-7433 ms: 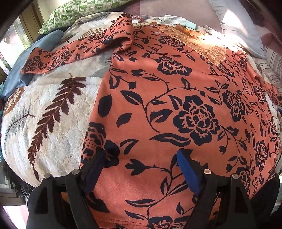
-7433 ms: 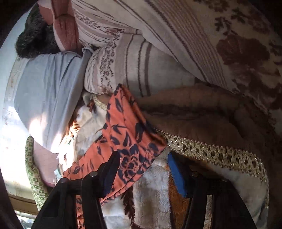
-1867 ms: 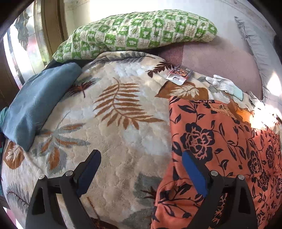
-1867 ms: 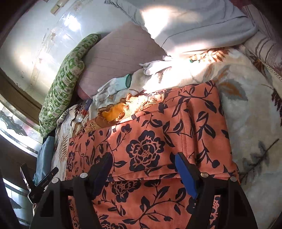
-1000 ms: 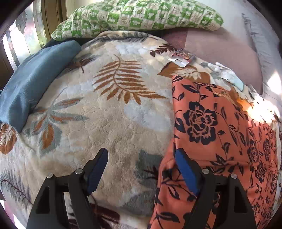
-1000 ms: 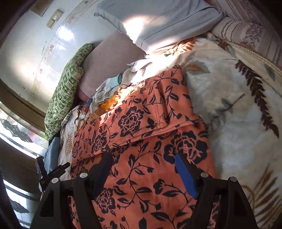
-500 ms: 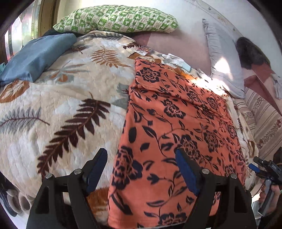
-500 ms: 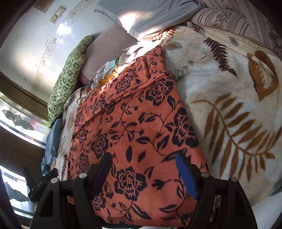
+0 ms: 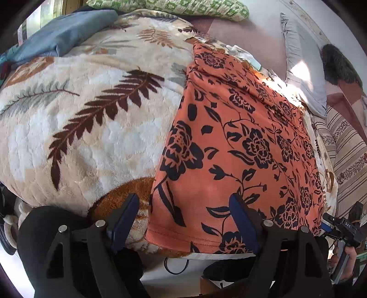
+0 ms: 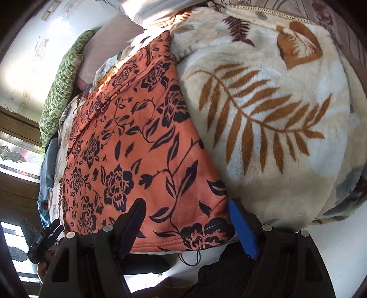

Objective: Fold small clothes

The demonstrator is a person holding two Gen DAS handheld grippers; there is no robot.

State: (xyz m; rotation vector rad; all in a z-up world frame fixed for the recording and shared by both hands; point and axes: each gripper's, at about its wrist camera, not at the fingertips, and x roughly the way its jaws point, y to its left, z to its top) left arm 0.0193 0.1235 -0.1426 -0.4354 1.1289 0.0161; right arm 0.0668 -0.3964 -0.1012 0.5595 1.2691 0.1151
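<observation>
Your right gripper hangs with jaws apart over the orange floral garment, its hem corner at six o'clock; the leaf-print blanket spreads toward two o'clock.

bed: covered by cream leaf-print blanket
pillows: green checked pillow at white wall
window: patterned glass, left side
light: sun patches fell near grey pillow

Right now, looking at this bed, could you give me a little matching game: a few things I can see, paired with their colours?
Things:
1. garment
2. blanket
3. pillow
4. folded cloth

Colours:
A. green and white checks
B. plain blue
C. orange with dark flowers
D. cream with brown leaves

Pairs: 1-C, 2-D, 3-A, 4-B
</observation>
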